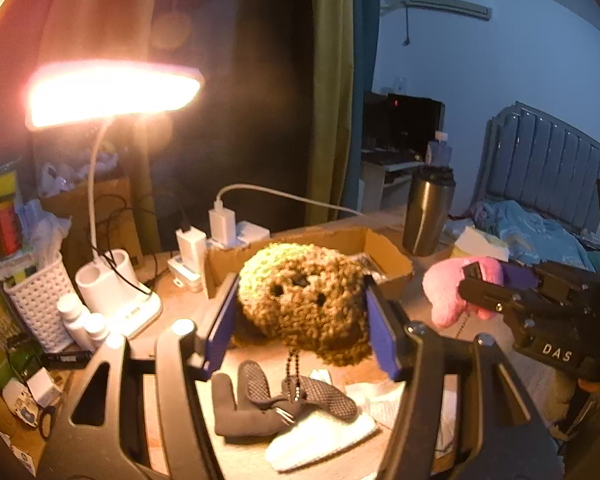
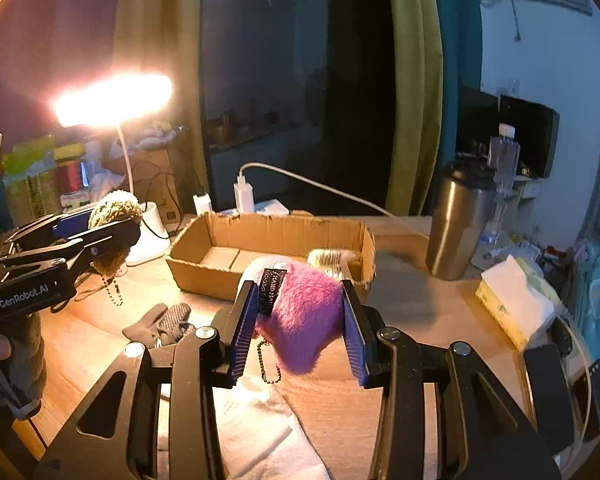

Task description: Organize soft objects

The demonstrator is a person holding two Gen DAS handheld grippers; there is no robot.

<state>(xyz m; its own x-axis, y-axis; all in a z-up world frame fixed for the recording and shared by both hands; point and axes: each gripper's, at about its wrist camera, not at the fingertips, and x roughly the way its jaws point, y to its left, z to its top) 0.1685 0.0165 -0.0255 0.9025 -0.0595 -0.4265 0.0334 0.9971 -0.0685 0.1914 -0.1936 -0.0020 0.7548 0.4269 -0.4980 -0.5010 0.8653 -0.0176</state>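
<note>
Between my left tool [image 1: 302,314] pads sits the brown curly plush [image 1: 300,300]; my right tool [image 2: 300,322] pinches the pink plush [image 2: 304,320]. Both hang short of the cardboard box [image 2: 204,276], glove [image 1: 260,400] and white sock [image 1: 320,440] left on the counter [image 2: 412,300]: I judge it barely begun.

The left tool [image 1: 302,316] is matt black plastic with ribbed blue pads; it grips a curly, woolly brown plush [image 1: 304,300] hung with a metal bead chain [image 1: 293,376]. The right tool [image 2: 302,332] clamps a fuzzy pink plush [image 2: 304,320] bearing a woven black label [image 2: 271,288]. The cardboard box [image 2: 204,276] is rough, torn-edged corrugated paper. The worktop [image 2: 412,300] shows smooth wood grain. The tumbler [image 2: 456,228] is brushed metal. The black glove [image 1: 256,404] is matt cloth with mesh; the white sock [image 1: 324,440] is knitted.
</note>
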